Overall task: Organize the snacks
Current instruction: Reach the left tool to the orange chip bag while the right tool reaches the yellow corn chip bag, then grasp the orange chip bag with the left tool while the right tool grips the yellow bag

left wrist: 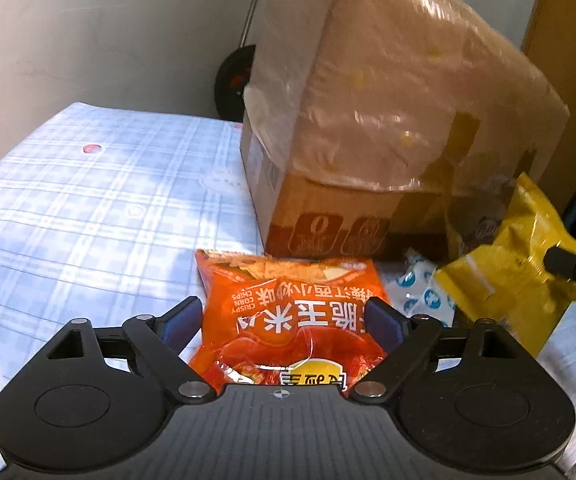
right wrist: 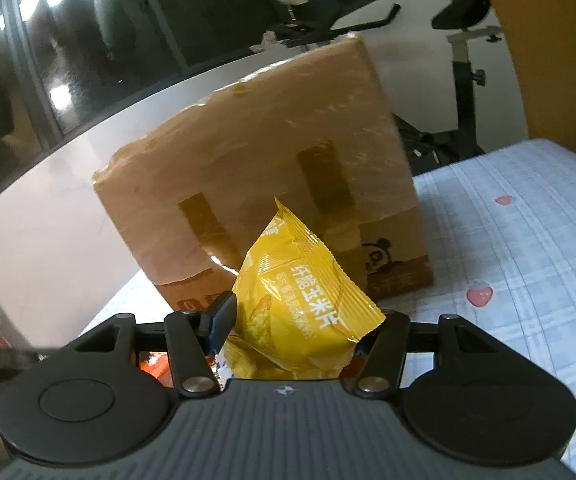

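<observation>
- Two snack bags are in play on a bed covered with a blue plaid sheet: an orange chip bag and a yellow chip bag.
- Left gripper: jaws spread wide, one pad on each side of the orange chip bag and neither pressing it. The bag lies flat on the sheet, print upside down to the camera. Judged: lined up to straddle the bag's width so closing would pinch it across the middle.
- Right gripper: clenched on the yellow chip bag. The left pad presses its side; the right pad is hidden behind the wrapper. The bag stands up out of the jaws, tilted, clear of the sheet. In the left wrist view the same bag hangs just right of the orange one.
- Cardboard box: stands on the bed just behind both bags, its top draped in clear plastic wrap and taped with brown strips. Its top looks closed, so I cannot tell whether it is where the snacks go.
- A small white-and-blue packet lies on the sheet between the orange bag and the yellow one, near the box's foot; untouched.
- Judged step: one bag lifted, the other about to be gripped. Puffy wrappers will likely crumple and slip, so a mid-bag pinch seems safer than the crimped edge.
- Background: an exercise bike beyond the bed's far edge.
</observation>
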